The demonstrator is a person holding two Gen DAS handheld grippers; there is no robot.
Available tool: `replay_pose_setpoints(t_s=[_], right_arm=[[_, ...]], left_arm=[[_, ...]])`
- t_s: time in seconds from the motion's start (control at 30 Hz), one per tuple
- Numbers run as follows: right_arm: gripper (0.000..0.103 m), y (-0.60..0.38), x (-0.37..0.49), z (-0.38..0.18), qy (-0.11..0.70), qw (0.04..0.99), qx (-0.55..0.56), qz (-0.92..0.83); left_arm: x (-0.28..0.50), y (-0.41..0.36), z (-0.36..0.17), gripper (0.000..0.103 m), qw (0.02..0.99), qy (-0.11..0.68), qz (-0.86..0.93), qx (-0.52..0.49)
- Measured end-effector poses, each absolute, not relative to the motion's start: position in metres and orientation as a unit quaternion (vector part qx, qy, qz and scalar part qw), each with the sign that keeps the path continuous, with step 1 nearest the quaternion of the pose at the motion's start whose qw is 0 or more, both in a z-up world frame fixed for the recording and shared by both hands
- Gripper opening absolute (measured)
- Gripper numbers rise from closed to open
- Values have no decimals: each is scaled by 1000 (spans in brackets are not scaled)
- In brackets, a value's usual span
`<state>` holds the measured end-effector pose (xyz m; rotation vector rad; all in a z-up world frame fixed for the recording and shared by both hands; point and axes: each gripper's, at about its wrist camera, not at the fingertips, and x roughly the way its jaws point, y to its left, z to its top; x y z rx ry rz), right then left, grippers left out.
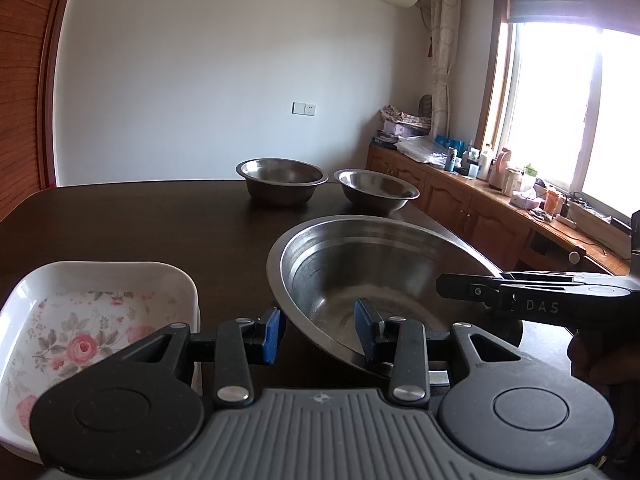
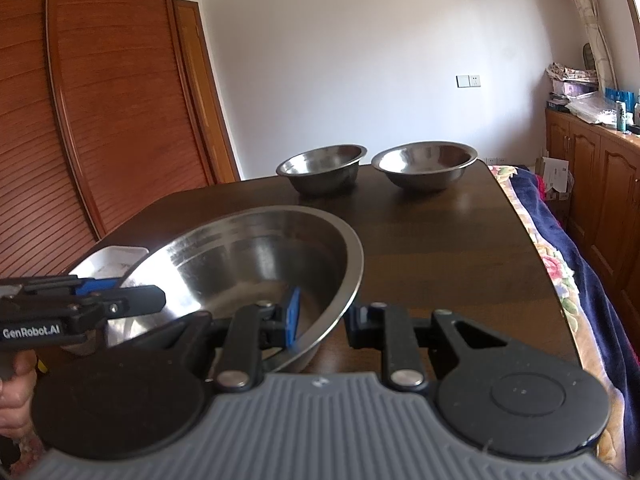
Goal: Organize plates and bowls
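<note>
Right wrist: claw (image 2: 322,322) straddles basin (image 2: 256,256) rim.

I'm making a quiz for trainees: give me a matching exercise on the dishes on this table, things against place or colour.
Things:
1 steel basin
2 floral dish
3 small steel bowls
4 table

Place or colour:
A dark brown
B far end, side by side
C white with pink roses
D nearest the cameras, widest

Pairs: 1-D, 2-C, 3-B, 4-A.
</note>
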<state>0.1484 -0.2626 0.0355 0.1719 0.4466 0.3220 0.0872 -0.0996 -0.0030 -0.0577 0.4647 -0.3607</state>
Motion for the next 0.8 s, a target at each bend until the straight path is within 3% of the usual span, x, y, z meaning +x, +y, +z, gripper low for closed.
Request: replay_pose_setpoints(t_s=[0.23, 0.4, 0.8], right_arm=[[28, -259, 146, 35, 214, 961, 75, 159], [47, -261, 144, 37, 212, 961, 79, 157], [48, -275, 139, 56, 187, 969, 76, 143]], left_arm=[[88, -100, -4, 70, 958, 224, -175, -25], [88, -96, -4, 73, 961, 219, -167, -23], [79, -81, 14, 75, 971, 188, -148, -16]])
